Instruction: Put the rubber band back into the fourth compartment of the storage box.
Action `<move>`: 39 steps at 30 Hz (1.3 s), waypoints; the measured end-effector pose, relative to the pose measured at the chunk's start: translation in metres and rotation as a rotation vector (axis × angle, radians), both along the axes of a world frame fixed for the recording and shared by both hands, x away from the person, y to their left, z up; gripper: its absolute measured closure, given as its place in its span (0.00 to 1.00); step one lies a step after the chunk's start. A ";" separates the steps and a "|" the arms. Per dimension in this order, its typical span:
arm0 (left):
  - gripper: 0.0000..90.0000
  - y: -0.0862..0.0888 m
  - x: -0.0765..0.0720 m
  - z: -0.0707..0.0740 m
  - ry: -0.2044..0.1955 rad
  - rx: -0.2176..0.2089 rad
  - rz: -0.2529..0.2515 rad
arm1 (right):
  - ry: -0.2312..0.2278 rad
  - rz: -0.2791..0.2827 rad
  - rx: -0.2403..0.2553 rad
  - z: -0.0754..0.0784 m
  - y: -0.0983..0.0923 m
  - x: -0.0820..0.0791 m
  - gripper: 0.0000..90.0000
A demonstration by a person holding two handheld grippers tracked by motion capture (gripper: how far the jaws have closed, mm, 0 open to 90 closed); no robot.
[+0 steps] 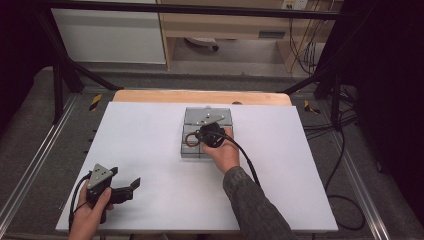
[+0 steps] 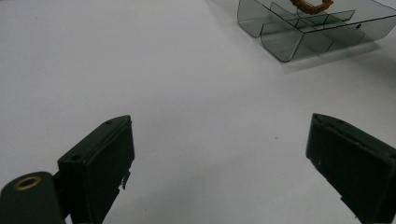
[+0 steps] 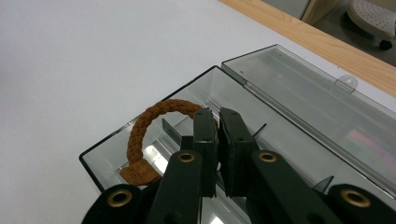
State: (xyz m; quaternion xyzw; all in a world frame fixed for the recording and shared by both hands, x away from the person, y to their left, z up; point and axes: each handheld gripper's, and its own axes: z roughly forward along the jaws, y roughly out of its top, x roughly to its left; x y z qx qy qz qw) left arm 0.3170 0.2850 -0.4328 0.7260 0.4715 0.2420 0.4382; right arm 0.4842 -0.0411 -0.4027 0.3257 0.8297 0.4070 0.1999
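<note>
At the white table, my right gripper reaches into a clear compartment box that sits toward the far middle of the surface, its lid folded flat behind it, near the wooden edge. The jaws are pinched almost together on a brown braided bracelet, which curls over a divider at the box's near-left corner, its tag end resting by the wall. My left gripper sits low at the table's near-left corner, jaws spread wide with nothing between them, pointing across bare white toward the box. Open surface lies left, right and in front of the box, with both grippers well apart.
</note>
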 end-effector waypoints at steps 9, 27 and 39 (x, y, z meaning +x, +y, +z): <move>0.08 0.000 0.000 0.000 0.001 0.004 -0.002 | 0.006 0.015 -0.031 -0.005 0.006 -0.003 0.95; 0.08 -0.001 0.000 0.000 0.000 0.005 -0.004 | 0.017 0.030 -0.085 -0.011 0.011 -0.006 0.95; 0.08 -0.001 0.000 0.000 0.000 0.009 -0.006 | 0.023 0.037 -0.098 -0.016 0.015 -0.007 0.95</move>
